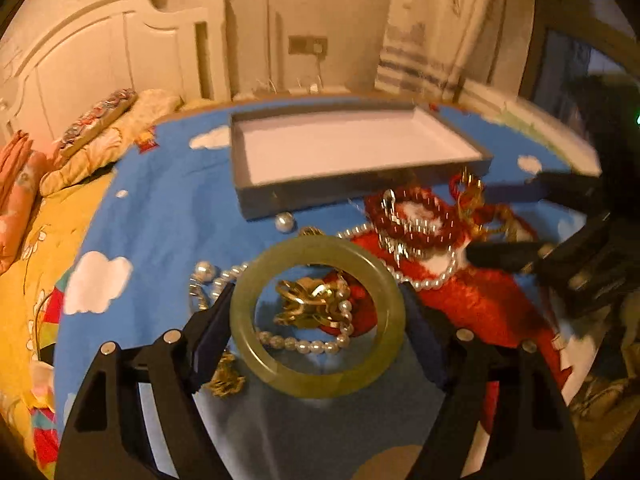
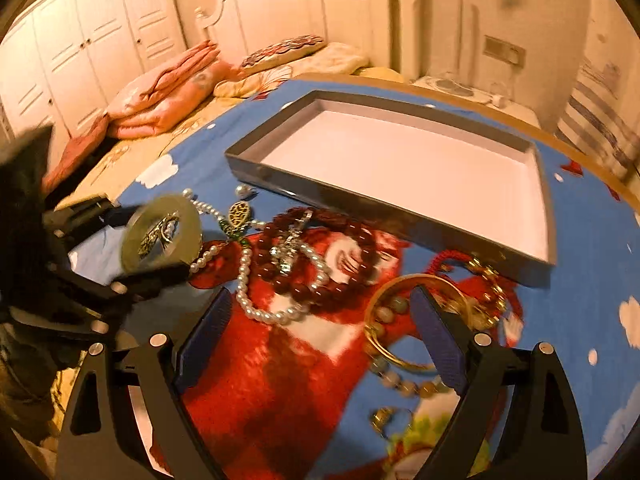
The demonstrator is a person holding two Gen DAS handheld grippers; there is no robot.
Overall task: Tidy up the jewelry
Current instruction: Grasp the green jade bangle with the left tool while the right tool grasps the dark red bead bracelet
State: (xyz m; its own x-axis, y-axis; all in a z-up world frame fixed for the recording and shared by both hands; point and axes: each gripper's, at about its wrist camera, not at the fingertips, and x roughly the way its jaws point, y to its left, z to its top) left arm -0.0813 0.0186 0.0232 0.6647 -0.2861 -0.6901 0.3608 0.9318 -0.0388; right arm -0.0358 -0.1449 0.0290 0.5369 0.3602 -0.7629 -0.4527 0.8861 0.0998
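Nearest me, the left hand-held gripper [image 1: 318,316] is clamped on a green bangle [image 1: 318,316], its two blue pads pressing the ring's outer edge at nine and three o'clock. The bangle hangs lifted above the blue cartoon bedspread [image 1: 160,208]; through its hole I see a gold clasp [image 1: 308,304] and part of a pearl necklace [image 1: 304,344] lying underneath.

The right hand-held gripper [image 2: 320,332] hovers with its jaws wide apart and nothing between them. A gold bangle [image 2: 384,344] lies just beside its right finger, at about three o'clock from the gap, with a string of pale beads [image 2: 400,380] alongside it.

Further out, at twelve o'clock from the right gripper, a dark red bead bracelet [image 2: 316,252] lies tangled with the pearls and a silvery chain [image 2: 288,248]. Beyond the heap sits the empty grey tray [image 2: 400,228], white inside, well apart from the held bangle.

The risk, as I judge it, is the grip: smooth round stone pinched only at two points could slip or pivot on the way to the tray and drop onto the pile. A strand might also snag on the ring, and the soft bed could let the tray tip if nudged.
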